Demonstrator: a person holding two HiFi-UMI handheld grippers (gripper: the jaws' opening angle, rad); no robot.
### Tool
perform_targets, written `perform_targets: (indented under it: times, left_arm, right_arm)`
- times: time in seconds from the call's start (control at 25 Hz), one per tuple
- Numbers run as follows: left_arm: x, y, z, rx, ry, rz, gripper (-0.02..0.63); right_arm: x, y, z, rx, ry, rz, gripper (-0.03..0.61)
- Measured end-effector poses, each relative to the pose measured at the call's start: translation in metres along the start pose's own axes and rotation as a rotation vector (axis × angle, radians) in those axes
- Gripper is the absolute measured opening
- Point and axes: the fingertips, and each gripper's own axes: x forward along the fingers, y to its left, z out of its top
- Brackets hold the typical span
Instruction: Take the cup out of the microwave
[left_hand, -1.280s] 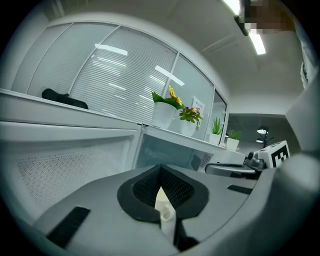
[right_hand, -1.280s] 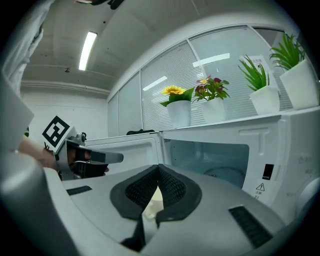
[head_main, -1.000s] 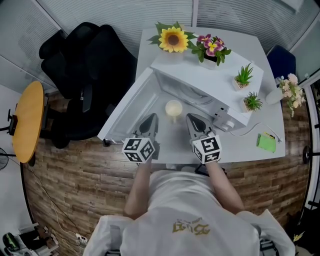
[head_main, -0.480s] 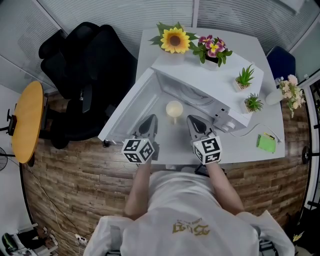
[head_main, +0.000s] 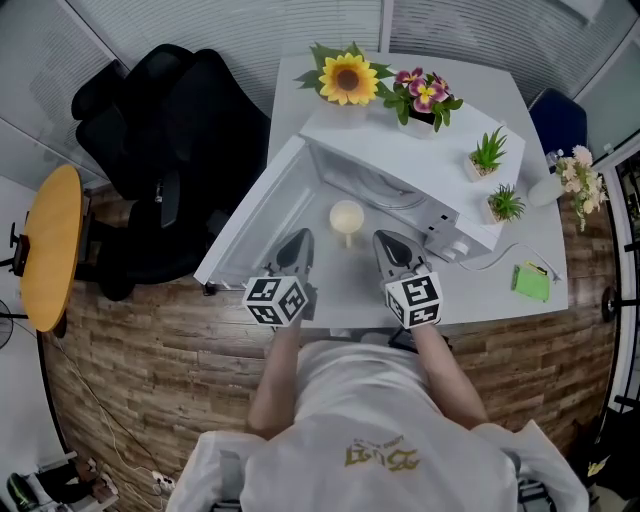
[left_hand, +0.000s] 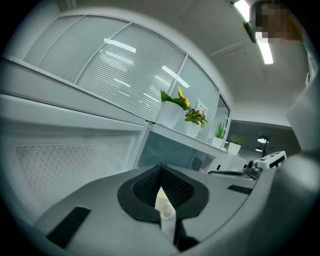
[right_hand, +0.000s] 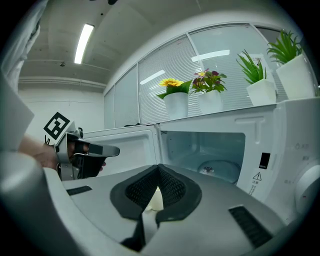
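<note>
1. The desk (head_main: 500, 95) carries everything. There is bare space on it in front of the microwave, so nothing crowds the work.
2. The microwave (head_main: 400, 150) stands with its door (head_main: 255, 225) swung wide to the left. In the right gripper view the cavity shows only the turntable (right_hand: 220, 170), with no cup inside.
3. The left claw (head_main: 297, 243) is closed with nothing in it, level with the door's inner face and just left of the cup.
4. The right claw (head_main: 392, 243) is also closed and empty, just right of the cup, and neither claw touches it.
5. The cup (head_main: 347, 217) stands upright on the desk before the open cavity, between the two claws. The taking-out looks done.
6. To finish well, draw both claws straight back toward the body and avoid any sideways sweep. The cup sits close between them and looks light enough to tip at a nudge.
</note>
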Motion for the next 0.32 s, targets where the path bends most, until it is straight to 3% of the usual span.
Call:
perform_targets:
  times: [0.32]
  left_arm:
    - [0.0039,-0.0044,-0.0011,0.007,0.009,-0.017,0.015]
  right_arm:
    - [-0.0036,-0.0041,-0.0004,-0.007,-0.004,-0.016,0.012]
